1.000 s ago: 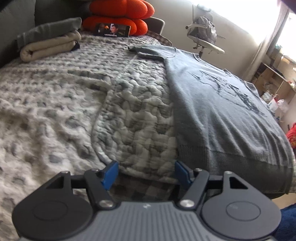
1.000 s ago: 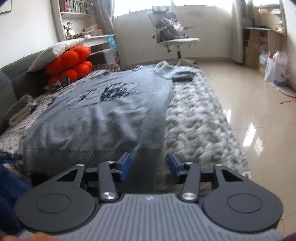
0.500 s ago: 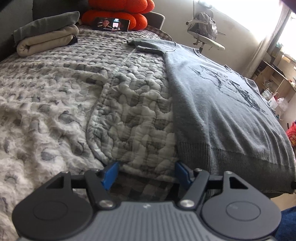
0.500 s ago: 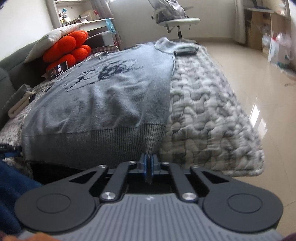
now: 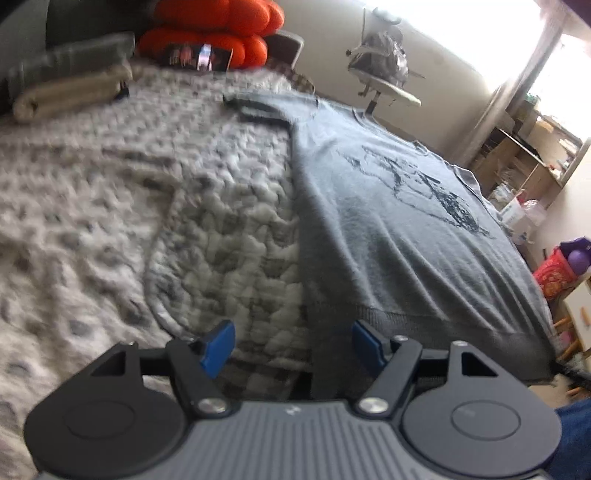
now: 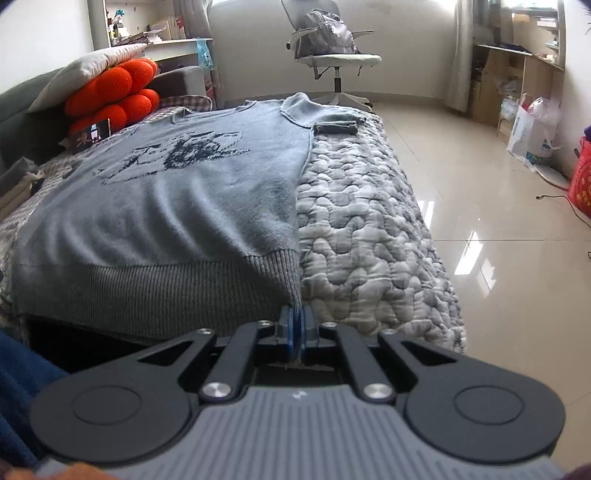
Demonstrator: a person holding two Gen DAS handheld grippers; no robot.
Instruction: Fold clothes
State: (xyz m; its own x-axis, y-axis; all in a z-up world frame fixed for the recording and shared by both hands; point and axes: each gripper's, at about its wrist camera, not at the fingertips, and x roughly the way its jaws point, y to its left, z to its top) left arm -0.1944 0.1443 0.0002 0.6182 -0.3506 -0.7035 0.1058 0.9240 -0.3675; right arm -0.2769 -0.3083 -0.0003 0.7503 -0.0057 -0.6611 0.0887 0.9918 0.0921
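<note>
A grey knit sweater with a dark printed motif lies flat on the bed, ribbed hem toward me. My right gripper is shut on the hem's right corner, the blue pads pinching the ribbed knit. In the left wrist view the same sweater spreads to the right. My left gripper stands open at the bed's near edge, and the sweater's left hem corner and the quilt's edge lie between its blue pads without being pinched.
A grey mottled quilt covers the bed. Folded clothes and orange cushions sit at the bed's far end. An office chair stands beyond it. Glossy tiled floor, bags and shelves lie to the right.
My right gripper has gone from open to shut on the sweater's right hem corner and drawn closer to it. My left gripper has stayed open and shifted slightly toward the left hem corner.
</note>
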